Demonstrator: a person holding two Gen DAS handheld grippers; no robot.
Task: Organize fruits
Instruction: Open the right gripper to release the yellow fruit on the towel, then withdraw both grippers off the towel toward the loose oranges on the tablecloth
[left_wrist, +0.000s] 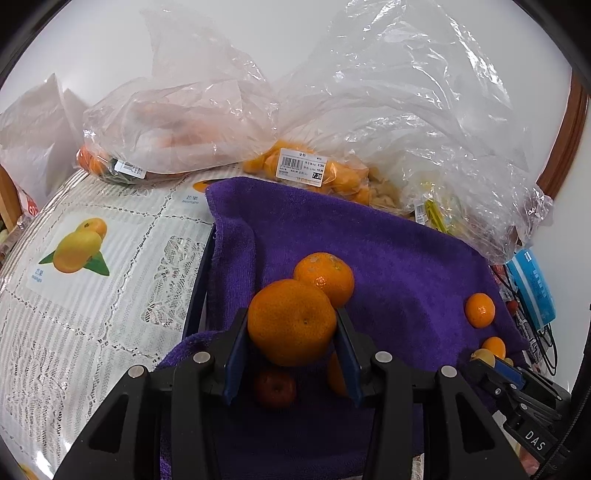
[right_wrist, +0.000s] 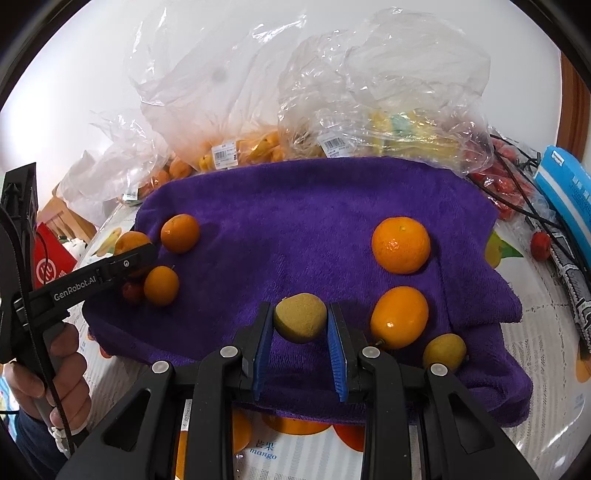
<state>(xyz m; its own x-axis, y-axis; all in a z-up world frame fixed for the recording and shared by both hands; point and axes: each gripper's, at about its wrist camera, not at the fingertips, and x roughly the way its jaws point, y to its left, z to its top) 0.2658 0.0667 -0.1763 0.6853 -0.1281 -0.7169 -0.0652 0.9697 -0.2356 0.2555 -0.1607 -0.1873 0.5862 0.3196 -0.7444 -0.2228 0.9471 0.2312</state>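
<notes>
While clamped in right hand-held gripper (right_wrist: 300, 324), longan (right_wrist: 300, 322) lies crosswise

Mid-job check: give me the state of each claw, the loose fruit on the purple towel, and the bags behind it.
Left claw: shut on big mandarin, lifted.
Right claw: shut on yellow-green fruit.
Second mandarin: loose on purple towel, touching the held one.
Oval orange fruit: loose on towel.
Small red fruit: on towel under left claw.
Plastic bags: untied, fruit inside.
</notes>
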